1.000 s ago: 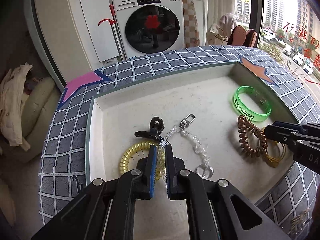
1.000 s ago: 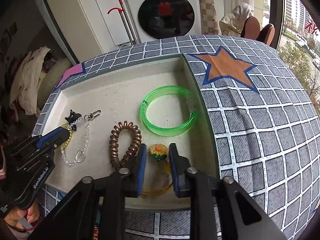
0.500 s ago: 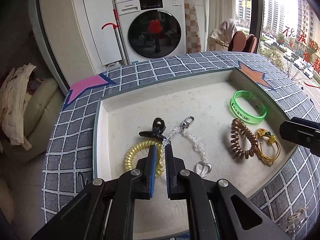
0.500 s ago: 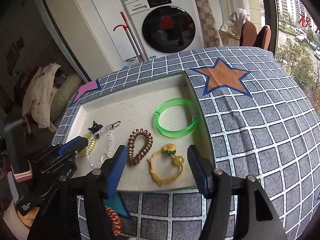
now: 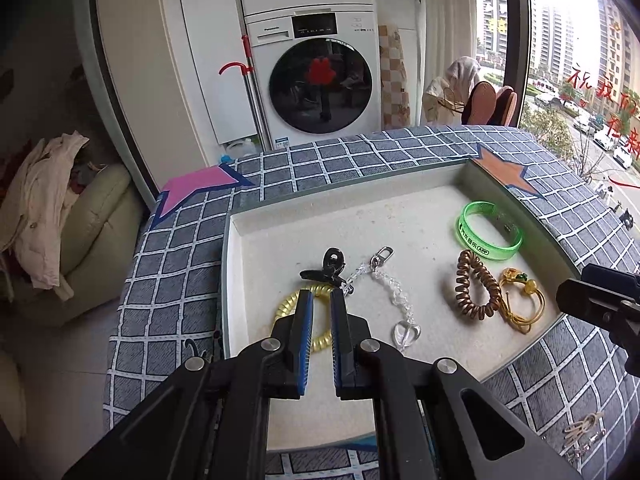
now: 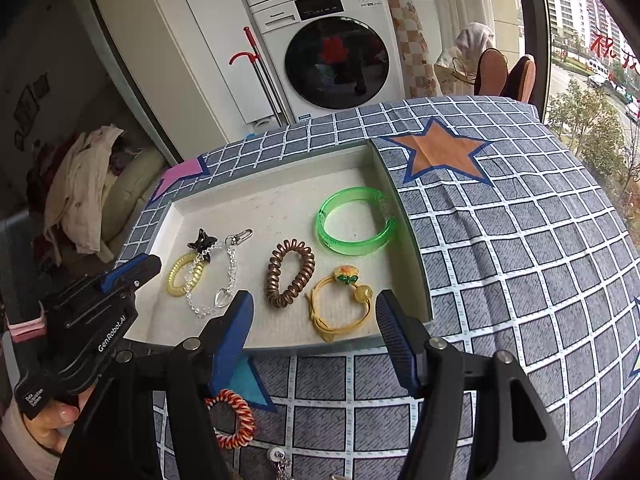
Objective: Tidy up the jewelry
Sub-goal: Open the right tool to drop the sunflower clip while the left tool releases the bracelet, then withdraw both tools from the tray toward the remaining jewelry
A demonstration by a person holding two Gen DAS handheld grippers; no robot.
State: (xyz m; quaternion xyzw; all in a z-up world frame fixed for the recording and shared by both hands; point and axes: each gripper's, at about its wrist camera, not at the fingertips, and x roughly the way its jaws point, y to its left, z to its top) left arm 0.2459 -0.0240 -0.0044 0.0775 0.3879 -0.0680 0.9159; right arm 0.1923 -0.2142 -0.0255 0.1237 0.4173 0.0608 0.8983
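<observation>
Jewelry lay sorted in the tray: green bangle, brown coil, yellow cord bracelet, crystal chain and yellow coil. A second earlier my right hand-held gripper had been nearly closed around the cord bracelet; now it stood wide open and pulled back, the bracelet resting free, so I judged that placement finished. My left hand-held gripper stayed almost closed, empty, above the yellow coil. A red-striped coil waited on the surface outside the tray.
</observation>
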